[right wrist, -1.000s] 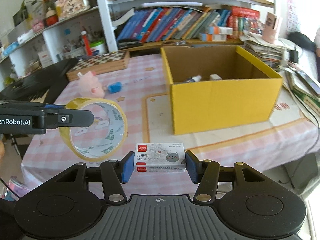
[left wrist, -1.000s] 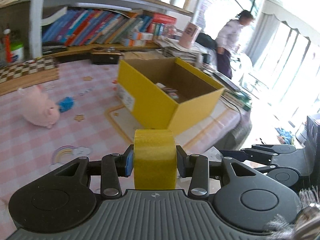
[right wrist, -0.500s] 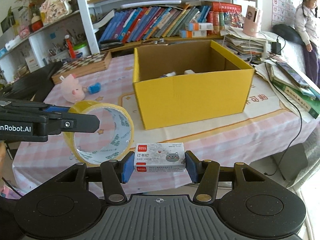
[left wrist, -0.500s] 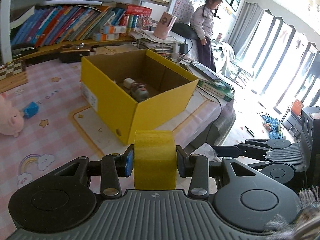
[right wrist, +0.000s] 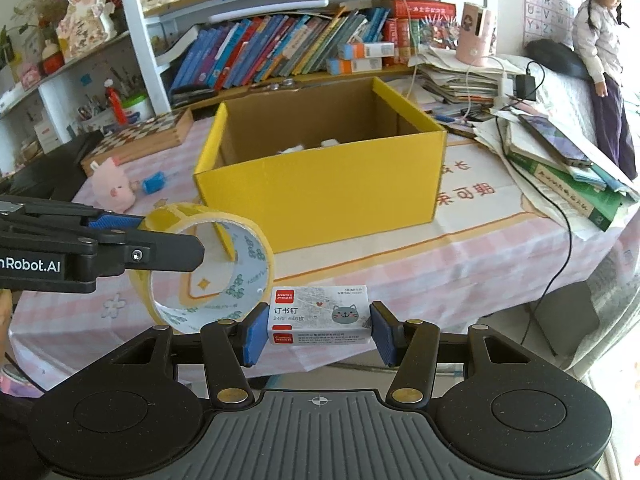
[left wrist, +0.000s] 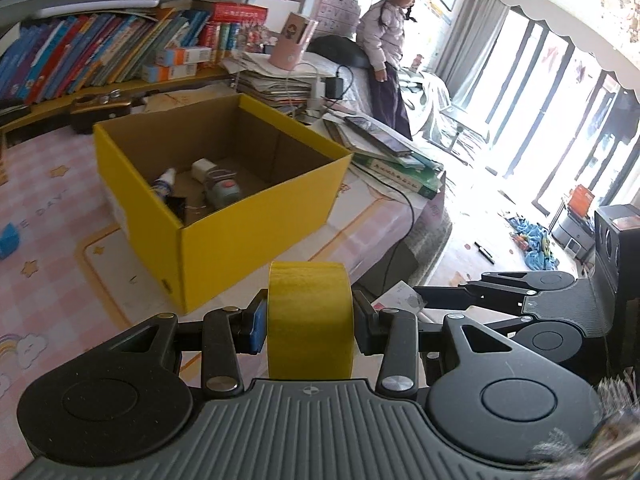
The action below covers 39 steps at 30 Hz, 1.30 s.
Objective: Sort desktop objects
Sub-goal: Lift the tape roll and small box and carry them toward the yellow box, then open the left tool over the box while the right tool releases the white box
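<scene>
My left gripper [left wrist: 309, 319] is shut on a roll of yellow tape [left wrist: 310, 312], held edge-on in the air in front of the table. From the right wrist view that same tape roll [right wrist: 208, 268] hangs at the left, clamped by the left gripper's fingers [right wrist: 160, 254]. My right gripper [right wrist: 318, 330] is shut on a small white box of staples [right wrist: 320, 314] with a cat drawing. An open yellow cardboard box [left wrist: 224, 208] [right wrist: 320, 184] stands on the pink checked tablecloth ahead of both grippers. A small bottle [left wrist: 164, 184], a white block and a grey device lie inside it.
A pink plush pig [right wrist: 112, 188] and a blue item [right wrist: 154, 184] lie left of the box, by a chessboard [right wrist: 140, 136]. Stacked books with a phone [right wrist: 560, 160] and a black cable fill the table's right end. Bookshelves rise behind. A person [right wrist: 604, 52] stands at the far right.
Both grippers have travelled sideways along the table's front with their loads, so the yellow box has slid left in both views. Its contents now show more fully in the left wrist view.
</scene>
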Motion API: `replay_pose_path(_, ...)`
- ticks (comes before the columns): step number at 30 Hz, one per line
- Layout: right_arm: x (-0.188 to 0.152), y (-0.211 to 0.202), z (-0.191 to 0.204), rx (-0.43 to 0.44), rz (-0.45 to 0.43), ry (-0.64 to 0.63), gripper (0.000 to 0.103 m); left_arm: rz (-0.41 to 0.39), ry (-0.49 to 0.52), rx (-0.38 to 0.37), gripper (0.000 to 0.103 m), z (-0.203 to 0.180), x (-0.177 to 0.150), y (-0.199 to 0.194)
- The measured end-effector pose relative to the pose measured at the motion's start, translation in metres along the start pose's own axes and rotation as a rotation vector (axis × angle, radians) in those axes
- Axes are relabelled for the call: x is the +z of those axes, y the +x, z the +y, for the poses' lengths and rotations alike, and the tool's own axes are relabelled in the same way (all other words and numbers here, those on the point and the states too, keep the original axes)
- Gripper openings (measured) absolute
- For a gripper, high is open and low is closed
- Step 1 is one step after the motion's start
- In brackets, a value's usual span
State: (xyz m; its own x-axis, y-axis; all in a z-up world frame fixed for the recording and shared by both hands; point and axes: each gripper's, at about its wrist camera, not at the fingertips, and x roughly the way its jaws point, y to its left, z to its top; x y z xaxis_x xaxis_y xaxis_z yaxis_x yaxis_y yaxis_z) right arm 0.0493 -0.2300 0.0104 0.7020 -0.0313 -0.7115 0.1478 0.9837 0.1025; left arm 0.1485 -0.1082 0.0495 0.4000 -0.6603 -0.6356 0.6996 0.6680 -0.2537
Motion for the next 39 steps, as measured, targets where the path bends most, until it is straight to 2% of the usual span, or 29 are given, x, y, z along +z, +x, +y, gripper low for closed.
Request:
replay_pose_path(12,0.015,0.004,-0.051,0.035,-0.015,-0.015,0.053,-0.015,0.004,0.022,0.038,-0.036,0.015,0.027)
replay_pose_path(23,0.057,0.008,-0.083,0.122,-0.101,-0.083,0.053,-0.185,-0.012,0.087,0.038,-0.057,0.049,0.029)
replay_pose_path(32,0.109,0.023,-0.082,0.201,-0.212,-0.206,0.053,-0.304,-0.051,0.178,0.038,-0.039,0.092,0.029)
replay_pose_path(36,0.130,0.040,-0.074,0.228,-0.231,-0.264,0.053,-0.305,-0.055,0.233,0.038,-0.022,0.105,0.041)
replay_pose_path(39,0.141,0.060,-0.064,0.243,-0.215,-0.324,0.053,-0.276,-0.112,0.263,0.038,-0.002,0.107,0.057)
